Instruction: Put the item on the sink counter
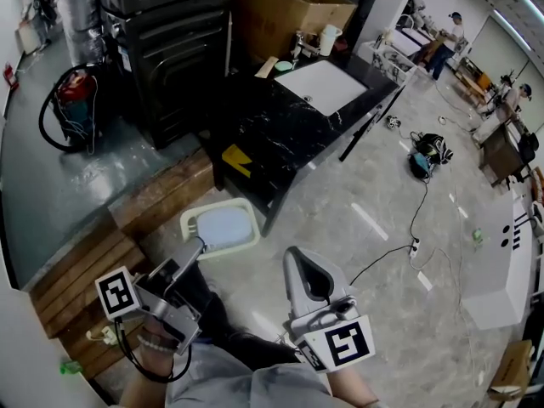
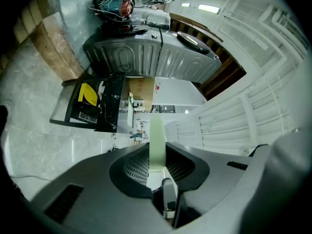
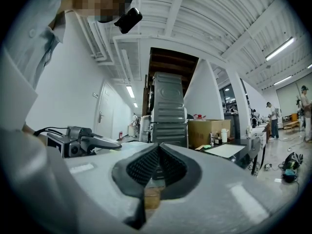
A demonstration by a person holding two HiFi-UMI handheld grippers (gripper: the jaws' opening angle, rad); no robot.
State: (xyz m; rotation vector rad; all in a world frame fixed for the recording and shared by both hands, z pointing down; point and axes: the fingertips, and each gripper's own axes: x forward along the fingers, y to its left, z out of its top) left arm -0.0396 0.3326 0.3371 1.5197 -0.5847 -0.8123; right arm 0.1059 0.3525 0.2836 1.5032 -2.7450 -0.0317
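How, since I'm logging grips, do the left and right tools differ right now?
The left tool is shut on the edge of a pale green tray; the right tool is shut on nothing. The left tool's jaws are parted slightly by the tray, the right tool's meet. Both are grey and closed.

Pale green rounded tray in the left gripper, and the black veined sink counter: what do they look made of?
The pale green rounded tray is likely plastic: thin, evenly tinted, matte rim. The black veined sink counter looks like polished marble or imitation stone: glossy surface with white veins.
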